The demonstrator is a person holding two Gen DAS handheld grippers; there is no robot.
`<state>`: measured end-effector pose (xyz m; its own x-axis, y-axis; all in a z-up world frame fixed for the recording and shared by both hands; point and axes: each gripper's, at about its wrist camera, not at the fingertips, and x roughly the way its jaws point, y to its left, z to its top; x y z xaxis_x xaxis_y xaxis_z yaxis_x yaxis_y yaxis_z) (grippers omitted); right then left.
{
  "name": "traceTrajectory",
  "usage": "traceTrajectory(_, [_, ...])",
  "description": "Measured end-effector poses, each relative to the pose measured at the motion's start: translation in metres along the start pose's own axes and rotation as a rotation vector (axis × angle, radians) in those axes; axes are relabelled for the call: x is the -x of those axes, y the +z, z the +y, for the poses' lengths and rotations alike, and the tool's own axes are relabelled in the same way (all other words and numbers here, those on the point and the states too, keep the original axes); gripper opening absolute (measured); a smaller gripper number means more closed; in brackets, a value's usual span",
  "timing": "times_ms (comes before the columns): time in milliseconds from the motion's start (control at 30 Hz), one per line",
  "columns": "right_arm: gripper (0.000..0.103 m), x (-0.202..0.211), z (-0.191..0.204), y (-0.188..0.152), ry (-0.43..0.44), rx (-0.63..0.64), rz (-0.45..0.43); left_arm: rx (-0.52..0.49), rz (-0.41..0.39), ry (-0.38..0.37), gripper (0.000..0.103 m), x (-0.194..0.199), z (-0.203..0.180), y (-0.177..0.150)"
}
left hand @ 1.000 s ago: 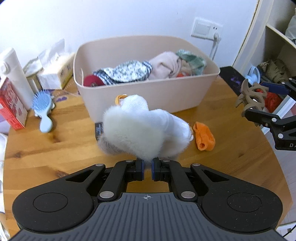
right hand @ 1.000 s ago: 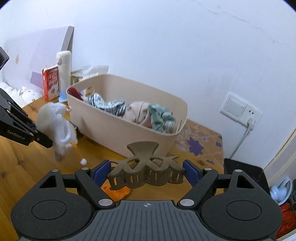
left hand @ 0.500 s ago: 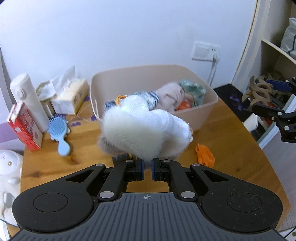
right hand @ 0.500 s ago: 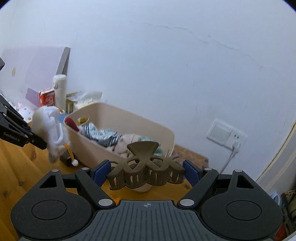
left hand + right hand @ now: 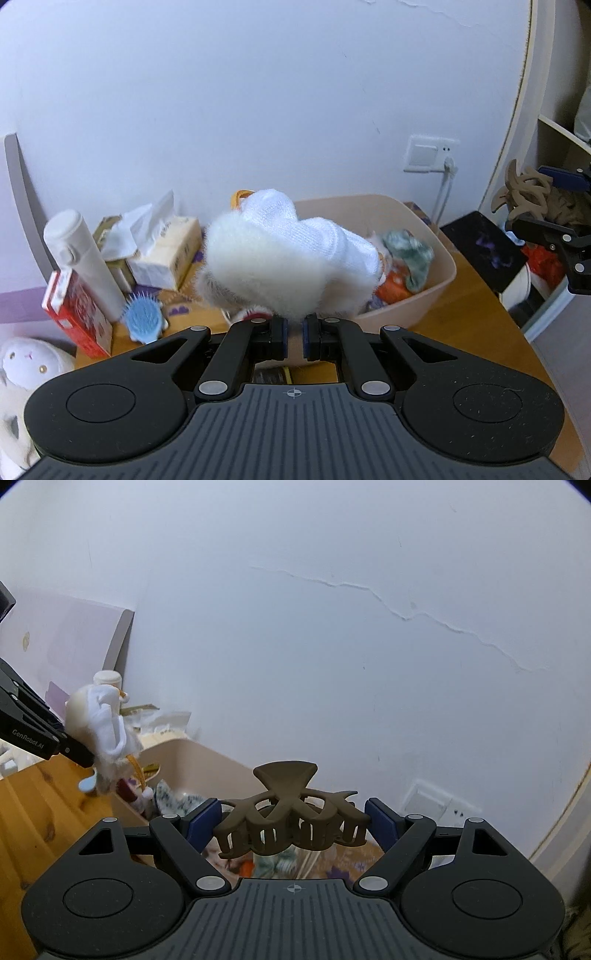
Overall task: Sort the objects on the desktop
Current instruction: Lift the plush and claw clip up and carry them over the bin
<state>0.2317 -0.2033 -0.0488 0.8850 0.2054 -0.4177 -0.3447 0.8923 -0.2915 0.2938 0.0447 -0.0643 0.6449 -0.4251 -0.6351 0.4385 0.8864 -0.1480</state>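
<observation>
Hair claw (image 5: 291,814), brown and toothed, sits crosswise between our right gripper's (image 5: 293,821) fingers, whose blue pads press on its two ends; it hangs in the air in front of the white wall, above the far end of the beige bin (image 5: 207,760). Our left gripper (image 5: 294,338) has its fingers clenched tight on a fluffy white plush toy (image 5: 284,258), which we hold up over the near rim of the bin (image 5: 424,306). Clothes (image 5: 406,258) lie heaped inside that bin. On the wooden bench (image 5: 461,321), left of the bin, stand a white bottle (image 5: 83,258), a tissue box (image 5: 166,254), a red carton (image 5: 75,314) and a blue hairbrush (image 5: 143,319).
</observation>
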Motion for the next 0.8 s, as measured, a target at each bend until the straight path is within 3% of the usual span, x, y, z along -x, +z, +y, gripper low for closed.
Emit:
traceTrajectory(500, [0.083,-0.073,-0.022,0.031,0.025,0.005,-0.035,-0.025,0.0,0.051,0.006,-0.043,-0.007,0.044])
traceTrajectory(800, [0.083,-0.123,-0.022,0.026,0.055,0.001,0.005,-0.02,0.097,0.074,0.006,-0.089,-0.011,0.05])
